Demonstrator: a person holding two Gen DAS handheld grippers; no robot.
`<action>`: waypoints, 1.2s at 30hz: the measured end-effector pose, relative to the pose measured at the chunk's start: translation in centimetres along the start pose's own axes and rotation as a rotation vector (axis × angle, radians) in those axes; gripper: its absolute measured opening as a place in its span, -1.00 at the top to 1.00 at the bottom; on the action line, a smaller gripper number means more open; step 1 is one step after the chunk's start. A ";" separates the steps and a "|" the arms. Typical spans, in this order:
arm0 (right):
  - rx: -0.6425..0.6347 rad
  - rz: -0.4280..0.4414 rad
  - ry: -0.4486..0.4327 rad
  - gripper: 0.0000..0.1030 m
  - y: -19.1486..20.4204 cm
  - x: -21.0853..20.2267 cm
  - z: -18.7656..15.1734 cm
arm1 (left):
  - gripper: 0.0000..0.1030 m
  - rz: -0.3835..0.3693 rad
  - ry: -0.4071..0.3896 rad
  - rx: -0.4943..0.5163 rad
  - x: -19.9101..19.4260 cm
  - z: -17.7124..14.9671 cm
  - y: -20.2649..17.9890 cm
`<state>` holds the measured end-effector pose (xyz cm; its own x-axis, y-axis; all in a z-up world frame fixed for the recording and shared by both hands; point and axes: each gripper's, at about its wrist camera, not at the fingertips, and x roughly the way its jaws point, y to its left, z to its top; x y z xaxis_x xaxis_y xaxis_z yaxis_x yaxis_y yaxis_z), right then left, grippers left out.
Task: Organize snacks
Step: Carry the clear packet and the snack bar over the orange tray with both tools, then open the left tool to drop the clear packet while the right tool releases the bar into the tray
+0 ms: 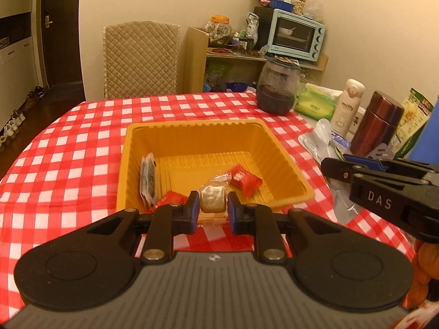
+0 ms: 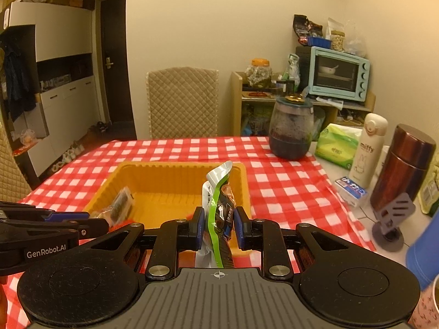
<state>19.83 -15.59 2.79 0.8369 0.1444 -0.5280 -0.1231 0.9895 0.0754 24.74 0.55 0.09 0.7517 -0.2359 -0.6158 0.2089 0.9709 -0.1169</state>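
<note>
Left wrist view: the left gripper (image 1: 212, 209) is clenched on a clear-wrapped round pastry (image 1: 213, 198), held just at the near rim of the orange plastic tray (image 1: 192, 137) on the red checked tablecloth (image 1: 68, 150). Inside the tray lie a dark packet (image 1: 148, 182) leaning on the left wall, a red packet (image 1: 245, 182) right of centre, and another red packet (image 1: 172, 198) near the front. To do this well, carry the pastry clear over the rim toward the bare far floor of the tray before letting go, so it does not crush the packets. Right wrist view: the right gripper (image 2: 218, 226) is clamped on an upright green-and-silver snack pouch (image 2: 216, 200), also at the tray's near edge, right side. It should probably lower the pouch flat against the right wall, keeping apart from the other gripper at its left.
</note>
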 end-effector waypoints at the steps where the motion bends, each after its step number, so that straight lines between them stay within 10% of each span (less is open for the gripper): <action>1: 0.001 0.003 0.002 0.55 0.1 0.4 0.2 | 0.62 0.002 0.000 -0.004 0.3 0.3 0.3; 36: 0.050 0.077 0.139 0.55 0.4 11.0 2.0 | 0.62 0.045 0.053 -0.014 8.6 4.1 4.3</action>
<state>30.02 -13.57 -1.33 0.7441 0.2212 -0.6304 -0.1543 0.9750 0.1599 34.73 2.50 -2.50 0.7262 -0.1894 -0.6609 0.1661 0.9812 -0.0987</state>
